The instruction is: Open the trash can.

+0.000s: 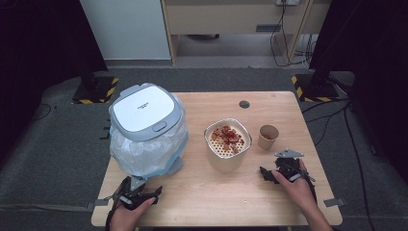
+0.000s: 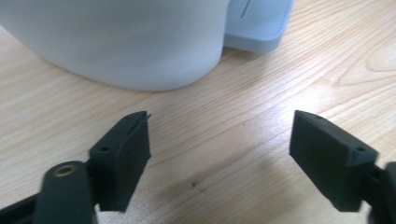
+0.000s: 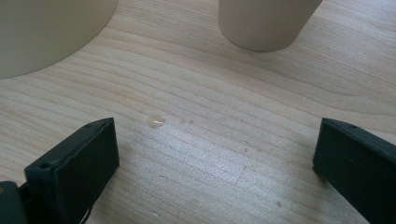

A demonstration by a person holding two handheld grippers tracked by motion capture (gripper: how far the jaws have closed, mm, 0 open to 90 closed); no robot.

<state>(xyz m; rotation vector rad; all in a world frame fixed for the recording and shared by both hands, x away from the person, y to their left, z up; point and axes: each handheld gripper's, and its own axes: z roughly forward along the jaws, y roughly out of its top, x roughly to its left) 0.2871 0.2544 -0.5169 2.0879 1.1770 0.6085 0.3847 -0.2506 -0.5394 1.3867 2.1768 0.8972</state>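
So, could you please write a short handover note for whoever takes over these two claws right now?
Left claw: open, holding nothing, low over the table's near edge, in front of the lidded bin with its plastic liner; the lid is shut.
Right claw: open, holding nothing, near the table's right front, pointing toward the paper cup and the bowl.
The bowl stands mid-table with reddish-brown food scraps on its perforated insert; the cup stands upright just to its right.
Done: nothing gripped or moved, as far as things show.
Left: probably opening the bin and emptying the scraps into it.
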